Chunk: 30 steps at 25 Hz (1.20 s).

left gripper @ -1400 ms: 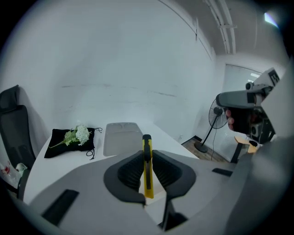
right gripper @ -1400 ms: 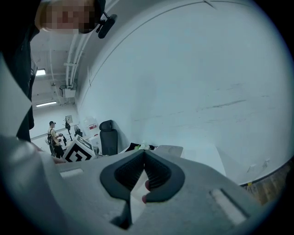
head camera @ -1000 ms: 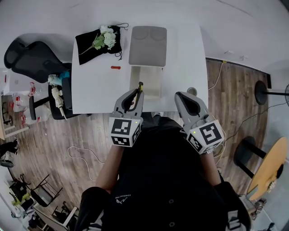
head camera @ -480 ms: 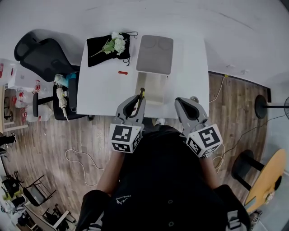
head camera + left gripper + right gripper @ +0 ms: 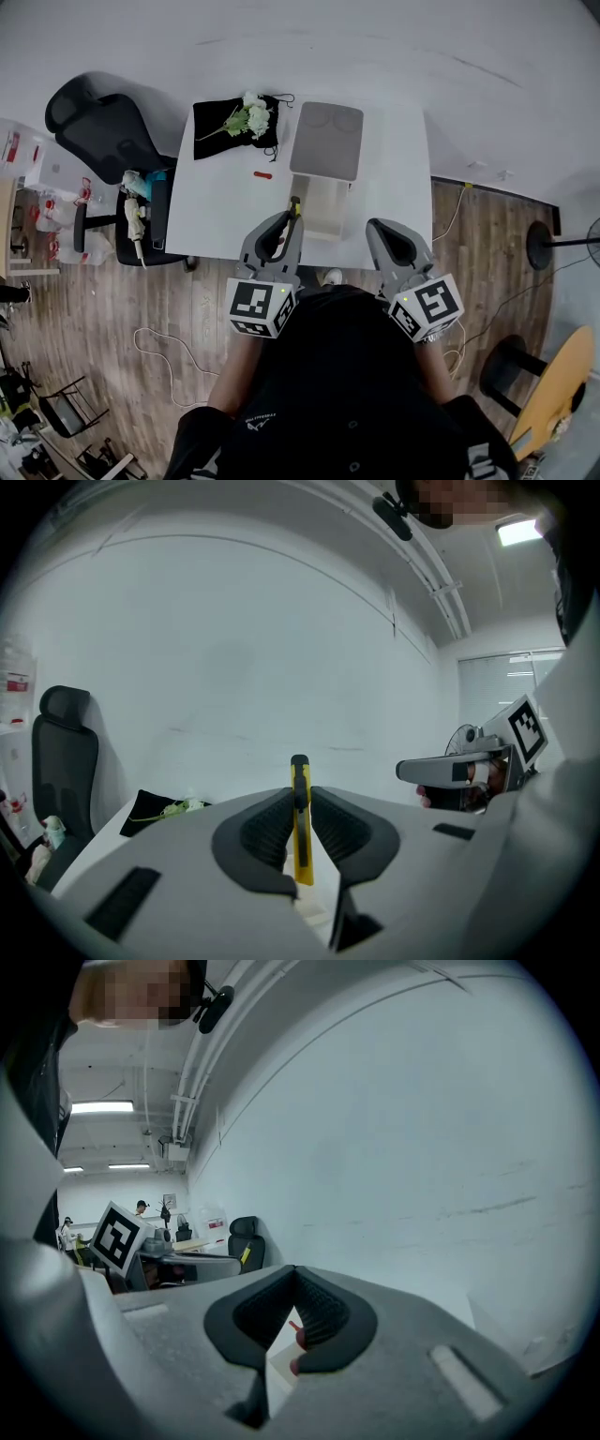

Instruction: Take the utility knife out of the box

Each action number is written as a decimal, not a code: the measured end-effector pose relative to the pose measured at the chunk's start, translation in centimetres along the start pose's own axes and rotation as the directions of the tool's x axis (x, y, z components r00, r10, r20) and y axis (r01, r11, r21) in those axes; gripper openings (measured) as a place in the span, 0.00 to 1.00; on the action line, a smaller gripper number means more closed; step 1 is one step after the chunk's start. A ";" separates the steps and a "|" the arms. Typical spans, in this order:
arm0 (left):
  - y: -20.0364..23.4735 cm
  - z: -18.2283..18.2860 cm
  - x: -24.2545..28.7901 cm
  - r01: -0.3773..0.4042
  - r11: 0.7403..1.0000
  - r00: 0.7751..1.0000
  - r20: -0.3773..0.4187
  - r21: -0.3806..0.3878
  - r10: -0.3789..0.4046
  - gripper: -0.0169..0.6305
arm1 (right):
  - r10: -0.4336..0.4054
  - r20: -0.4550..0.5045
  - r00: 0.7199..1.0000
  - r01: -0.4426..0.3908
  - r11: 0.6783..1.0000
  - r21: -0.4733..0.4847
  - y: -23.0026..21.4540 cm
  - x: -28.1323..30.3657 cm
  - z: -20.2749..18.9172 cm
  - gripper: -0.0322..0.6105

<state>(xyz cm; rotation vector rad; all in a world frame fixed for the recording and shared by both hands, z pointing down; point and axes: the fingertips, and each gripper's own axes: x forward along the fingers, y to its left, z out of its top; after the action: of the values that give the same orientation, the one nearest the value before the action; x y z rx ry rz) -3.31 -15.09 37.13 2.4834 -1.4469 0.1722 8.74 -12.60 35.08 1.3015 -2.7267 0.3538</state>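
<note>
My left gripper (image 5: 290,217) is shut on a yellow utility knife (image 5: 294,203), which stands upright between the pads (image 5: 300,827) with its black tip above the jaws. It hangs over the near end of the open white box (image 5: 325,204); the box's grey lid (image 5: 326,141) lies back behind it. Level with the left gripper and to its right is my right gripper (image 5: 376,227), off the table's near edge. Its jaws (image 5: 293,1272) meet at the tips with nothing between them. From the left gripper view, the right gripper (image 5: 441,770) shows at the right.
On the white table (image 5: 220,202) lie a black cloth (image 5: 214,141) with white flowers (image 5: 249,114) at the back left and a small red object (image 5: 263,174). A black office chair (image 5: 98,127) and a seat with bottles (image 5: 138,202) stand to the left. Cables cross the wooden floor.
Both grippers have risen, the left one more, and the table now looks farther below. The knife has stayed clamped in the left gripper and stands higher above the box.
</note>
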 end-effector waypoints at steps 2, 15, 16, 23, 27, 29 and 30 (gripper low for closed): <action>0.0 0.9 -0.2 -0.003 1.000 1.000 0.024 0.005 0.003 0.12 | -0.004 0.021 1.000 0.004 1.000 -0.013 -0.1 -0.3 1.1 0.06; -0.7 7.8 -1.5 -0.006 0.999 0.983 0.182 0.043 -0.002 0.12 | -0.040 0.161 0.986 0.052 0.996 -0.070 -1.4 -2.3 7.2 0.06; -0.8 8.3 -1.5 -0.006 0.999 0.981 0.193 0.052 -0.004 0.12 | -0.042 0.166 0.985 0.054 0.996 -0.074 -1.5 -2.4 7.4 0.06; -1.4 9.5 -1.8 0.000 0.998 0.975 0.222 0.057 -0.013 0.12 | -0.049 0.193 0.980 0.064 0.995 -0.072 -1.7 -3.1 8.6 0.06; -1.8 9.1 -1.9 0.006 0.998 0.977 0.213 0.064 -0.019 0.12 | -0.038 0.196 0.980 0.055 0.995 -0.081 -1.4 -3.2 8.9 0.06; -1.9 9.1 -1.8 0.008 0.998 0.978 0.210 0.063 -0.021 0.12 | -0.032 0.196 0.980 0.049 0.996 -0.081 -1.2 -3.2 8.9 0.06; -2.0 9.1 -1.8 0.010 0.998 0.978 0.208 0.061 -0.023 0.12 | -0.030 0.196 0.980 0.046 0.996 -0.079 -1.2 -3.2 8.9 0.06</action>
<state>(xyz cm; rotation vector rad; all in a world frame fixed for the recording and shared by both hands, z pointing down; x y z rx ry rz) -2.72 -15.20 27.70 2.6273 -1.5205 -0.0525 11.75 -13.17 26.07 1.4343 -2.8330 0.1134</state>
